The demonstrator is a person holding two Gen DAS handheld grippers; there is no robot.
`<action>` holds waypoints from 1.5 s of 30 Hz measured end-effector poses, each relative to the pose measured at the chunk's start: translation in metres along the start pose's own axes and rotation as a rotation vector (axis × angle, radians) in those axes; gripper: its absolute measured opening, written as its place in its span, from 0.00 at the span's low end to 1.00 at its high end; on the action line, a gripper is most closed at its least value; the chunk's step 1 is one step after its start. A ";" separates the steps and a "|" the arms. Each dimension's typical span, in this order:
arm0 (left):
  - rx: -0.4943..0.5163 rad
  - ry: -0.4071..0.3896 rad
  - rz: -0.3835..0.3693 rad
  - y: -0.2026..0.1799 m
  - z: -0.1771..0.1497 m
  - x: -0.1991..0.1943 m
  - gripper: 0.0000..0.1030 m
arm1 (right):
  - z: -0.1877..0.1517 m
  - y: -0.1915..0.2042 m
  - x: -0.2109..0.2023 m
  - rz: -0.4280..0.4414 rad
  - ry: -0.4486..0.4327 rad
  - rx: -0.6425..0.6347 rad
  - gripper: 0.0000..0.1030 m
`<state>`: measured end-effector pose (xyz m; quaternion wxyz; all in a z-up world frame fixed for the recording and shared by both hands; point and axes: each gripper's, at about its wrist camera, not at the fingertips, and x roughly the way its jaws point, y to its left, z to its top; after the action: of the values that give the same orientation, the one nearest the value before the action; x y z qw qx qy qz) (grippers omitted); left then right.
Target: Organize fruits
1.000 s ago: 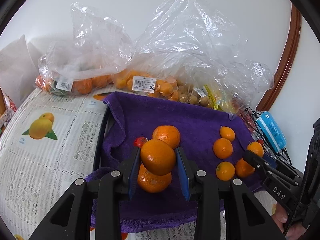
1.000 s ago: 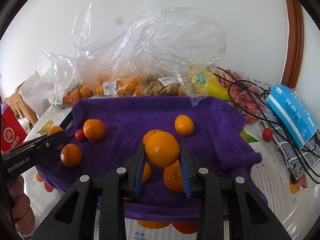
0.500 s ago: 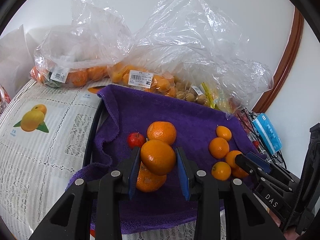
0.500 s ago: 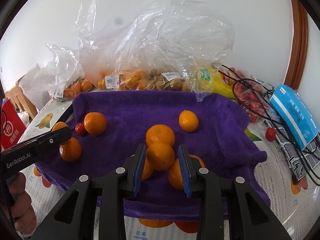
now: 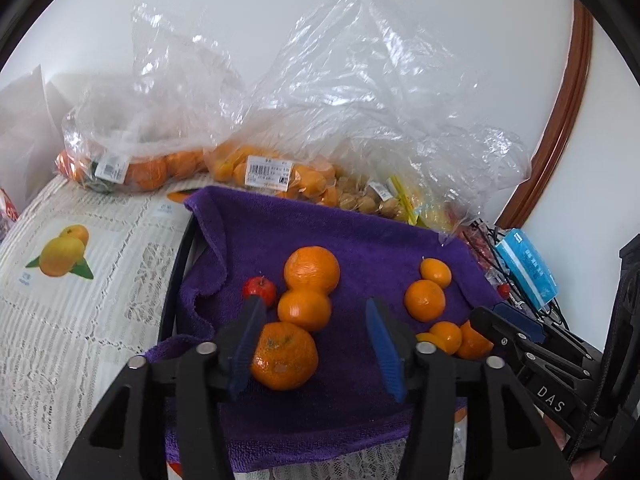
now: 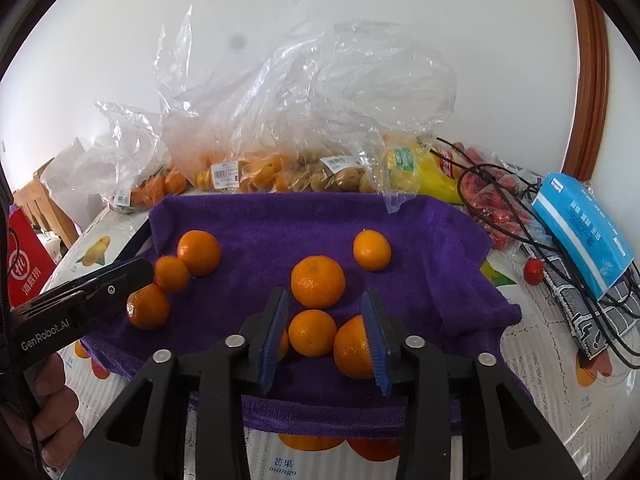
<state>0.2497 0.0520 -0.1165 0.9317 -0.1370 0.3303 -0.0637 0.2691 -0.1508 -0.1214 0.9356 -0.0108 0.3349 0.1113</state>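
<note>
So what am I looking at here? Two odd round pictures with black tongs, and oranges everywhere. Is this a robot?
No robot: a person holds a two-fingered gripper in each hand, and each gripper carries a wide-angle camera looking along its fingers, hence the round pictures. One picture comes from the left gripper, the other from the right gripper. Each view also catches the other gripper at its edge.

On the table lies a purple towel with loose oranges in two clusters, plus a small red fruit. Behind it sit clear plastic bags of more fruit.

Nothing is held now. Both grippers' jaws have just been opening: the left has let go of an orange that rests on the towel, and the right stands open around another orange, its pads clear of it.
</note>
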 end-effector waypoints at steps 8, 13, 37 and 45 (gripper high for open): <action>0.021 0.016 0.028 -0.006 0.005 -0.009 0.61 | 0.001 0.001 -0.011 -0.026 -0.006 -0.002 0.46; 0.041 0.008 0.039 -0.008 0.004 -0.027 0.62 | -0.004 0.002 -0.038 -0.024 0.020 0.034 0.56; 0.137 -0.004 0.116 -0.059 -0.045 -0.173 0.88 | -0.044 0.002 -0.206 -0.110 -0.044 0.060 0.77; 0.133 -0.033 0.154 -0.064 -0.055 -0.211 0.88 | -0.061 0.000 -0.236 -0.086 -0.069 0.128 0.87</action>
<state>0.0496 0.0232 -0.0124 0.9463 -0.0501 0.3193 -0.0111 0.0535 -0.2044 -0.0202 0.9493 0.0385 0.3081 0.0499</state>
